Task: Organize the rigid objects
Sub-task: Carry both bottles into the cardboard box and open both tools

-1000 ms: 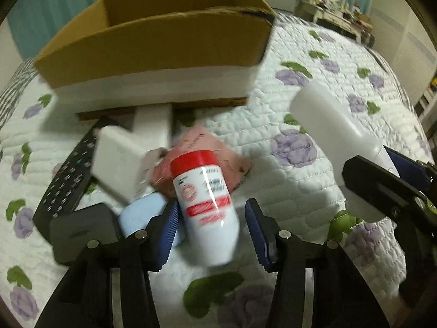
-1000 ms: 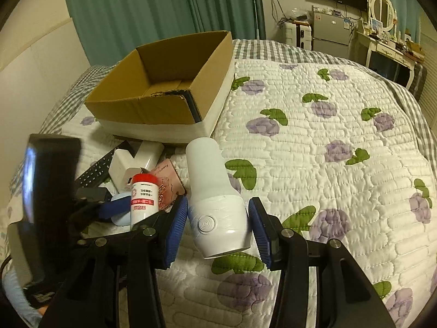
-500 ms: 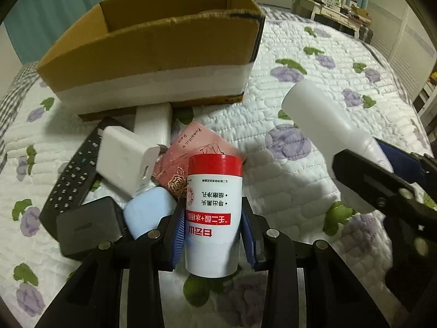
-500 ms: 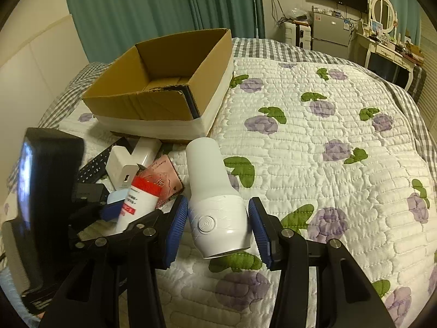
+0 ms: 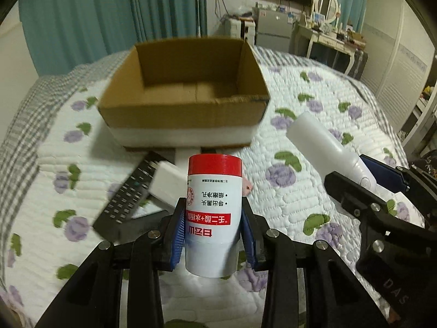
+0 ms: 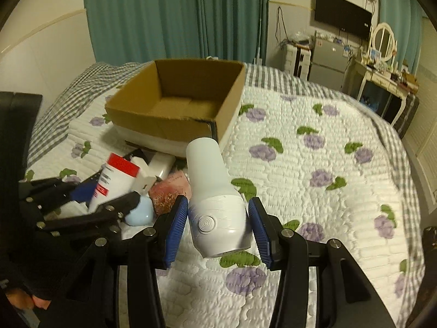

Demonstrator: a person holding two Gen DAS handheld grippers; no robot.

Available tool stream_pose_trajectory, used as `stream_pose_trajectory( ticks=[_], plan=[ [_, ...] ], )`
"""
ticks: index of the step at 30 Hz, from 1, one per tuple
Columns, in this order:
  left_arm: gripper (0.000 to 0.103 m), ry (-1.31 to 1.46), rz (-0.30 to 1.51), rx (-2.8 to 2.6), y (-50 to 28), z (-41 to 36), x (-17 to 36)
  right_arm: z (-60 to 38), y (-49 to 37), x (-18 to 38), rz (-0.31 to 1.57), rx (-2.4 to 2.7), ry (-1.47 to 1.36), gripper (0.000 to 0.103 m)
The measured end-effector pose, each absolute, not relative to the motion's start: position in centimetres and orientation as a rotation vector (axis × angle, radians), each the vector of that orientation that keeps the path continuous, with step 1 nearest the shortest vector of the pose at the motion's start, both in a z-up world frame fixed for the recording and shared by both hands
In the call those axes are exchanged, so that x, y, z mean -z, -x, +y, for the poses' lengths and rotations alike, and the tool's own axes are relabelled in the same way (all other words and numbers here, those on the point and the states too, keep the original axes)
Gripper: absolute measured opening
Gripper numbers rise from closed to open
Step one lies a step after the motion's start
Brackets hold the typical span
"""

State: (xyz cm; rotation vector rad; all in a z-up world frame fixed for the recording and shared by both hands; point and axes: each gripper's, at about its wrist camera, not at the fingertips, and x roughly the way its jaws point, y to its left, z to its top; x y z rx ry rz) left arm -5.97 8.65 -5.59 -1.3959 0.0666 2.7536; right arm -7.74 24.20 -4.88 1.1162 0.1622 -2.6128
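Observation:
My left gripper (image 5: 213, 232) is shut on a white bottle with a red cap (image 5: 214, 207) and holds it above the bed, facing the open cardboard box (image 5: 185, 87). The bottle also shows in the right wrist view (image 6: 117, 180). My right gripper (image 6: 218, 229) is shut on a white cylindrical device with a round button (image 6: 215, 205), lifted off the quilt; it shows at the right of the left wrist view (image 5: 327, 153). The box (image 6: 177, 101) is empty inside.
On the floral quilt (image 6: 314, 164) in front of the box lie a black remote (image 5: 125, 196), a white charger block (image 5: 166, 183), a pink packet (image 6: 169, 191) and a light blue object (image 6: 140, 211). A dresser and fridge stand beyond the bed.
My left gripper closed on the red-capped bottle and lifted it off the pile, tilting up toward the box. My right gripper rose with the white device.

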Motion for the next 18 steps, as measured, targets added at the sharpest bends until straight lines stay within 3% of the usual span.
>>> stream_pose_trajectory(
  ticks=[9, 18],
  plan=[
    [0.036, 1.297, 0.097, -2.829, 7.3, 5.6, 1.3, 22.2, 8.4, 0.2, 0.268, 2.632, -0.994, 0.046],
    [0.036, 1.19, 0.186, -2.899, 13.7, 4.1, -1.5, 20.0, 13.9, -2.9, 0.33, 2.653, -0.888, 0.046]
  ],
)
